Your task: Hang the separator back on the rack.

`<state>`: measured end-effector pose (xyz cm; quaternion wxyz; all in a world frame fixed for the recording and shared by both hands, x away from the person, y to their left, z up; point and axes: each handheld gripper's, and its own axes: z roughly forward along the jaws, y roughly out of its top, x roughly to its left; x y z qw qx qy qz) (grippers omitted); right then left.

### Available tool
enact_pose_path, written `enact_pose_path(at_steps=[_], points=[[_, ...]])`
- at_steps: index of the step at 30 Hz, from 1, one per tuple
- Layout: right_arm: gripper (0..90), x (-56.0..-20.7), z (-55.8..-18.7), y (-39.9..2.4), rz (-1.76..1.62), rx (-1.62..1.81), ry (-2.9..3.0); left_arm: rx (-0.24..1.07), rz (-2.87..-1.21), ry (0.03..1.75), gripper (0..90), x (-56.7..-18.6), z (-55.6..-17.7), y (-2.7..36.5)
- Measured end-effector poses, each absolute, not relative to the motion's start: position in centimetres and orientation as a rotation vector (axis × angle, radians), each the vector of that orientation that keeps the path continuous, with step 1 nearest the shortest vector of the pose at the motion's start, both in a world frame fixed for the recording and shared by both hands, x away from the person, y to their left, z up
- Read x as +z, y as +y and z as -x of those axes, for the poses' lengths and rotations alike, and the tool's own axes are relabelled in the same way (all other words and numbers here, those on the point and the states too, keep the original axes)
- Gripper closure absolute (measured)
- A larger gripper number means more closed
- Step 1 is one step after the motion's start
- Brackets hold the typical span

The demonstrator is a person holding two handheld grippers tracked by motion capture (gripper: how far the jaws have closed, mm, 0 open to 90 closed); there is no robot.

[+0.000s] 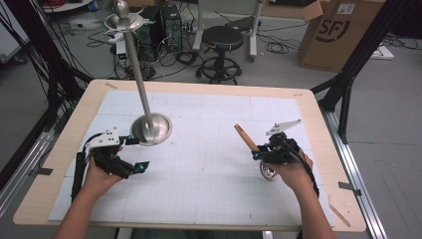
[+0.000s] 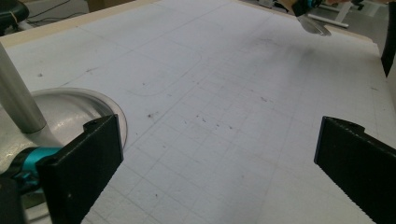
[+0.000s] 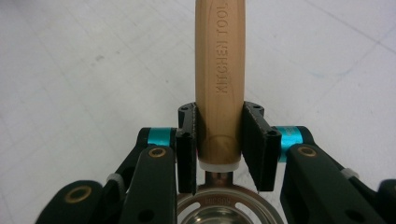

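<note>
A metal stand (image 1: pixel 152 129) with a round base and a tall pole stands on the left half of the white mat; its base shows too in the left gripper view (image 2: pixel 70 109). My left gripper (image 1: pixel 139 153) is just in front of that base, open, with nothing between its jaws (image 2: pixel 217 158). My right gripper (image 1: pixel 256 152) is shut on the wooden handle (image 3: pixel 219 70) of a kitchen tool (image 1: pixel 245 137), stamped "KITCHEN TOOL". The handle points up and to the left. The tool's round metal head (image 1: pixel 268 172) hangs below the hand, just above the mat.
The gridded white mat (image 1: pixel 209 164) covers most of the wooden table (image 1: pixel 318 129). Beyond the table's far edge are a black stool (image 1: pixel 222 40), a cardboard box (image 1: pixel 338 30) and computer cases (image 1: pixel 159 25) with cables on the floor.
</note>
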<state>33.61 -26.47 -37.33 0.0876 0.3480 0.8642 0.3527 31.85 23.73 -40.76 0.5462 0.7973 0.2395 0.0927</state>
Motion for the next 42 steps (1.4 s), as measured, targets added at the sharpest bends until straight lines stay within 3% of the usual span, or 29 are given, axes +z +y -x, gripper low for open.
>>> enact_pose_path(at_steps=[42], points=[[68.2, -33.0, -35.7, -24.2, -0.846, 1.44, 2.517, 0.228, -1.889, 0.549, 1.8, -40.1, -31.1, 24.2]])
